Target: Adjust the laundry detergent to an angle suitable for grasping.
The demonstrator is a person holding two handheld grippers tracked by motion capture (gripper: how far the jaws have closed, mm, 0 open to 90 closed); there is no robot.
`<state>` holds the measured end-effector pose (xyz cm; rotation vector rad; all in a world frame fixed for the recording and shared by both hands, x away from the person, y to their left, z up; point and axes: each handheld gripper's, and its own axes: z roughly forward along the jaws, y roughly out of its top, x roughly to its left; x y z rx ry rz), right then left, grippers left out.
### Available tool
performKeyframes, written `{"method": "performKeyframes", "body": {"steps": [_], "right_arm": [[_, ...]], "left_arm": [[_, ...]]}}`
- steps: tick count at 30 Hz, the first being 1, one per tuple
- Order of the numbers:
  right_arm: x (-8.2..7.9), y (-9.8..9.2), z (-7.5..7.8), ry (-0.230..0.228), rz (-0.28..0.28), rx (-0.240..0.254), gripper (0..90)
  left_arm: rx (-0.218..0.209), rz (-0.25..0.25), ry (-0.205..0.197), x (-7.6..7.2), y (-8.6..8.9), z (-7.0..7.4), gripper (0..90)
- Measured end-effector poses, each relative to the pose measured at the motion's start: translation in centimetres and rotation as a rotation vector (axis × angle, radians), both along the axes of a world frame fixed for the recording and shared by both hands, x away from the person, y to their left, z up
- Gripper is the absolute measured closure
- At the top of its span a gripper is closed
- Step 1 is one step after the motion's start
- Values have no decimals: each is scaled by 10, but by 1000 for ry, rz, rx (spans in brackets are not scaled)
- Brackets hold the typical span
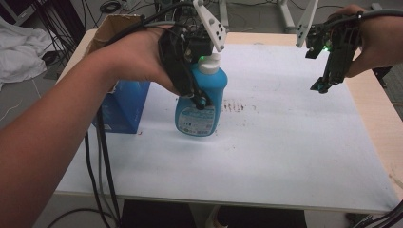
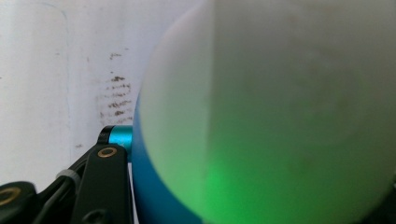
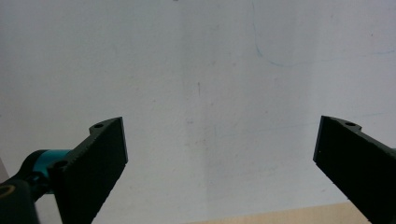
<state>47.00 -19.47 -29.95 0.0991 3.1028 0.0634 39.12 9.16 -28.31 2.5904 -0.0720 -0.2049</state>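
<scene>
Left gripper (image 1: pixel 197 97) jaws clamped on blue detergent bottle (image 1: pixel 202 107); right gripper (image 1: pixel 319 88) jaws wide, empty. Risk: smooth rounded bottle slips or tips on tabletop (image 1: pixel 285 156).

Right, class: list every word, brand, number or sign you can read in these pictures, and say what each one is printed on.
No text can be read.
Blue bottle: its front label carries print, too small and blurred to make out.
Blue box: pale marks low on its side, too small to read.
White table cover: dark smudges, not letters.
Left gripper, clamped on the bottle: no lettering.
</scene>
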Motion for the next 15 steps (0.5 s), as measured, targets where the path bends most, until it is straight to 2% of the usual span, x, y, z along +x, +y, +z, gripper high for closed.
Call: {"method": "performKeyframes", "body": {"steps": [3,9,12,15], "right_arm": [[2,3,0,-3,7,9,22],[3,7,-3,2,11,2,22],[3,8,-5,3,12,-1,22],[3,9,-5,3,13,-3,22]], "left_arm": [[-17,-13,2,-1,2,-4,437],[-98,-73,-3,-5,3,-11,438],[-127,-133,-26,-9,1,-14,438],[-147,-193,-28,-11,-1,-18,438]]}}
